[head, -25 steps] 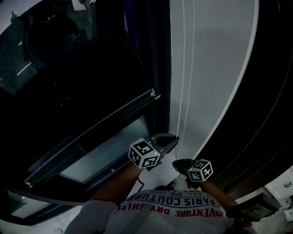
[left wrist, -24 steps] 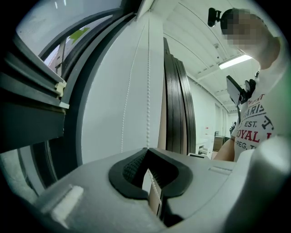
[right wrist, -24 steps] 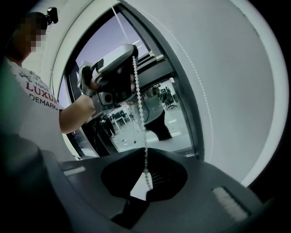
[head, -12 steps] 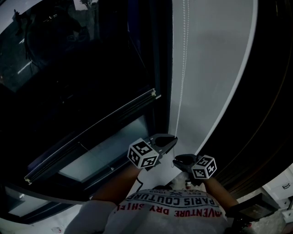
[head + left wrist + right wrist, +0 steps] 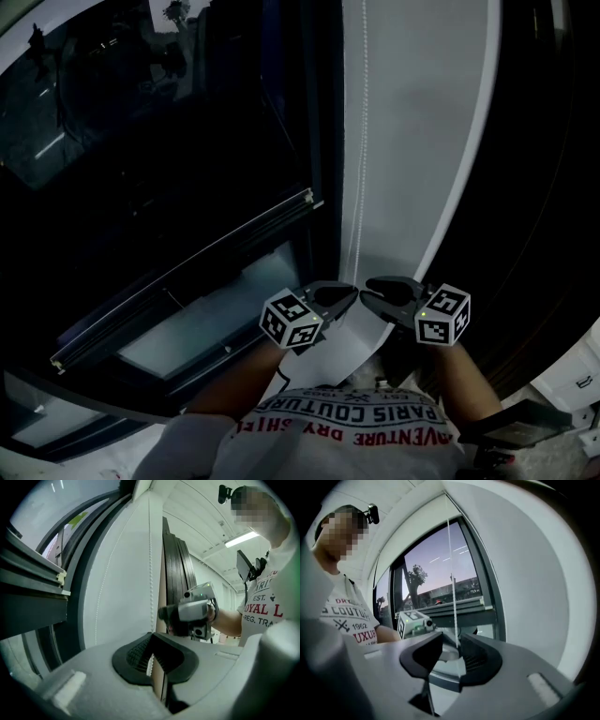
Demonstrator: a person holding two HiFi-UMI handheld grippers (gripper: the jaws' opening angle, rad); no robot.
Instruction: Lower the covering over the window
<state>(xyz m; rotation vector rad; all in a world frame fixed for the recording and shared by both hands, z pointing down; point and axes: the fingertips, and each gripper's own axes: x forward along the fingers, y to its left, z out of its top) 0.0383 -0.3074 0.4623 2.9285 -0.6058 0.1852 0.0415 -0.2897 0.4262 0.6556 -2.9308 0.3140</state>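
A white bead chain (image 5: 361, 141) hangs beside the dark window frame against a pale wall. My left gripper (image 5: 350, 293) is shut on the chain (image 5: 150, 564), which passes between its pads. My right gripper (image 5: 368, 290) faces it at the same height. Its jaws have just been opening; the chain (image 5: 451, 564) hangs loose between them, near the right pad. The shade's bottom bar (image 5: 187, 272), with a white end cap (image 5: 313, 195), crosses the window partway down. From the left gripper view I see the right gripper (image 5: 192, 611); from the right gripper view, the left gripper's cube (image 5: 411, 622).
A pale wall panel (image 5: 422, 141) stands right of the window, with dark curved frames (image 5: 544, 187) beyond it. The window's dark upright frame (image 5: 323, 112) runs close to the left of the chain. Lighter glass (image 5: 216, 314) shows below the bar.
My right gripper rose from below the left one to level with it and opened, letting go of the chain. The left gripper stayed shut on the chain in place.
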